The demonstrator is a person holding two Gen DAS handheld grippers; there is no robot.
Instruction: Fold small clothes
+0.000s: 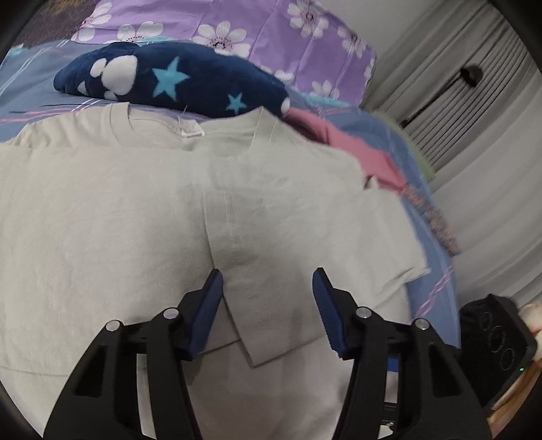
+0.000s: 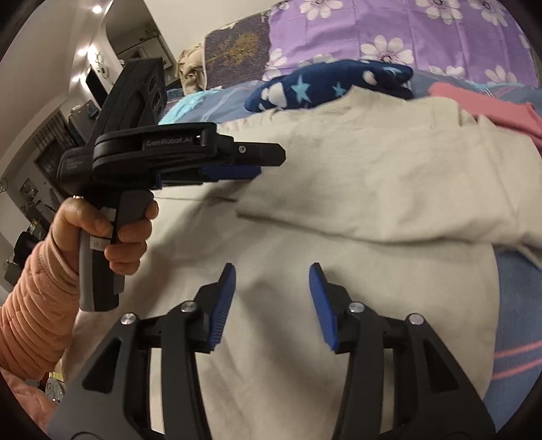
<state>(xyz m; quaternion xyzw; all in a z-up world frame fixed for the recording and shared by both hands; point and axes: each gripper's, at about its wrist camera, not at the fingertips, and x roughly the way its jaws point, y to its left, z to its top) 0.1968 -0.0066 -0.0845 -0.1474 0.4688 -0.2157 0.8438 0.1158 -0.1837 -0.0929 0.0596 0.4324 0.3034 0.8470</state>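
**Beige T-shirt laid out on the bed, both hand-held grippers released**

The left hand-held gripper (image 1: 267, 281) hangs over the middle of the shirt with its blue pads apart; a folded flap of cloth lies under the gap between them, but neither pad presses on it. From the right wrist view the same tool is seen from the side, gripped by a hand (image 2: 111, 233) in a peach quilted sleeve (image 2: 30, 304). The right hand-held gripper (image 2: 272, 276) is likewise released, its jaws parted over bare cloth with nothing between them.

The beige T-shirt (image 1: 118, 220) lies flat on the bed, filling most of both views. Its long axis runs from near to far, with the collar and its white neck label at the far end, pointing toward the pillows, and the body coming toward the cameras. One side has been folded inward, so a stitched hem edge runs down the centre and ends in a corner near the left tool. The fabric is plain, pale and lightly wrinkled.

Just beyond the collar sits a navy fleece item (image 1: 176, 78) with white paw prints and light blue stars. A pink garment (image 1: 359, 149) lies to the right of the shirt, touching its shoulder. The bed sheet (image 1: 423, 189) is blue-grey with pink and white lines, and a purple cover with white flowers (image 1: 288, 30) rises at the far end. Pale curtains (image 1: 474, 118) hang on the right; on the left the room shows shelves and ceiling spotlights.
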